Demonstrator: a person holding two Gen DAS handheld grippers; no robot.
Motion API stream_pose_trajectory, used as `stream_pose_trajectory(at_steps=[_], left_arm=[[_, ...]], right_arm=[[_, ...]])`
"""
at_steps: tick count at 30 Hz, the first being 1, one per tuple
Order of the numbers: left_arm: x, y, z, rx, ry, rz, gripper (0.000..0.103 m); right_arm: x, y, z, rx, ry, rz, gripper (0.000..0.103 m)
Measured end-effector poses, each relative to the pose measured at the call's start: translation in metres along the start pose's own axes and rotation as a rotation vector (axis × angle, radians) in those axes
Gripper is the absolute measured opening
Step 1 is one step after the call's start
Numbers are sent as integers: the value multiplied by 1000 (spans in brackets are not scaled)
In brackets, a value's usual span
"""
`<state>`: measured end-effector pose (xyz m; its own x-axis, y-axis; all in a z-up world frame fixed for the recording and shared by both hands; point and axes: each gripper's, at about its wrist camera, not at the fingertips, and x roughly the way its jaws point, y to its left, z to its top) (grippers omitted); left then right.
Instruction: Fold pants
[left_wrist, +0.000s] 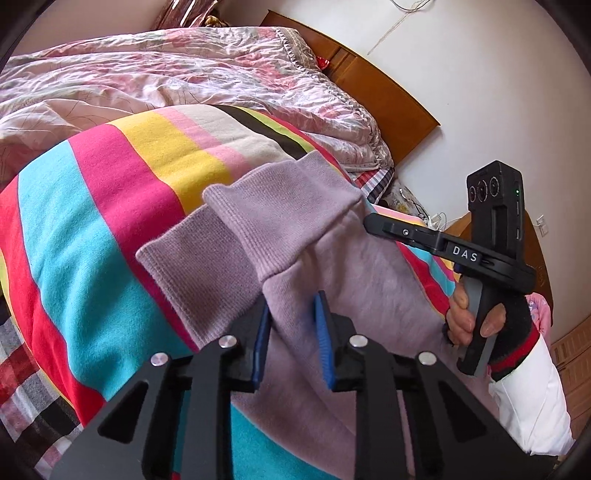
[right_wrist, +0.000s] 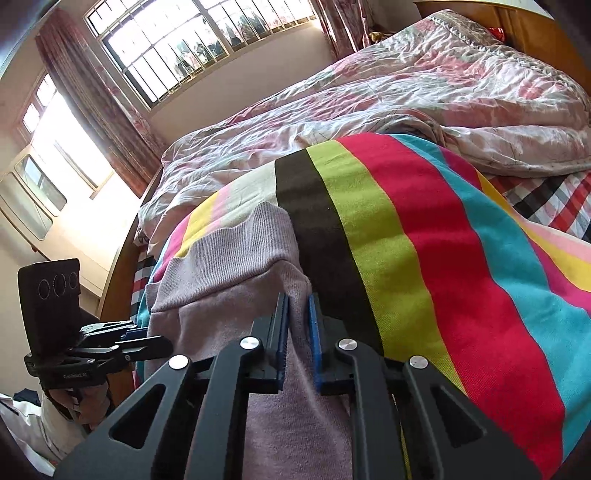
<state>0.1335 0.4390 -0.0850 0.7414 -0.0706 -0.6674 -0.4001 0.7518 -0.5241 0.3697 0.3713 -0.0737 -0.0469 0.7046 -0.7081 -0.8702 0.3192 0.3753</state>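
From the left wrist we look down along the left gripper (left_wrist: 291, 317), close over the pants (left_wrist: 295, 236) on the striped blanket (left_wrist: 92, 229), facing the headboard (left_wrist: 373, 85) and white wall. The right gripper (left_wrist: 373, 221) shows at the right edge of that view. From the right wrist we look down along the right gripper (right_wrist: 298, 317), equally close to the pants (right_wrist: 229, 266), facing the window (right_wrist: 184, 40) and curtain (right_wrist: 88, 99). There the left gripper (right_wrist: 162, 345) sits at lower left. Both views share the pants, blanket (right_wrist: 424, 236) and quilt (left_wrist: 155, 70).
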Motion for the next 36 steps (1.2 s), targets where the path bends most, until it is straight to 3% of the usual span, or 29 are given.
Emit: stream_pose_trajectory(at_steps=[4, 10, 15, 18, 21, 22, 23, 24, 25, 27, 30, 34, 36], left_arm=[[-18, -4, 0, 7, -62, -16, 2], [-71, -20, -2, 24, -148, -44, 2], [-45, 22, -11, -86, -19, -39, 3], [-26, 44, -24, -143, 5, -30, 4], [-25, 45, -27, -135, -10, -46, 9], [-25, 46, -27, -138, -13, -69, 19], [-27, 46, -27, -140, -16, -100, 25], [-30, 44, -27, -133, -24, -119, 39], [-36, 41, -29, -116, -41, -115, 57], [-46, 28, -32, -71, -75, -83, 66], [-50, 16, -41, -60, -65, -116, 65], [-56, -8, -60, 5, -90, -57, 64], [-58, -23, -70, 72, -100, -30, 63]], right_arm=[[-17, 18, 2, -52, -64, -62, 7], [-55, 62, 14, -111, -152, -69, 7], [-14, 69, 12, -93, -6, -134, 7], [18, 62, 3, -76, 31, -161, 7], [20, 59, -2, -51, 16, -171, 16], [14, 59, -3, -46, 5, -173, 25], [3, 58, -4, -42, -9, -185, 47], [-11, 59, -6, -37, -30, -209, 55], [-30, 63, -12, -46, -56, -219, 57], [-73, 79, -34, -115, -122, -227, 57], [-127, 110, -99, -216, -147, -251, 54], [-154, 142, -200, -256, -54, -187, 30], [-150, 149, -232, -234, -7, -196, 25]])
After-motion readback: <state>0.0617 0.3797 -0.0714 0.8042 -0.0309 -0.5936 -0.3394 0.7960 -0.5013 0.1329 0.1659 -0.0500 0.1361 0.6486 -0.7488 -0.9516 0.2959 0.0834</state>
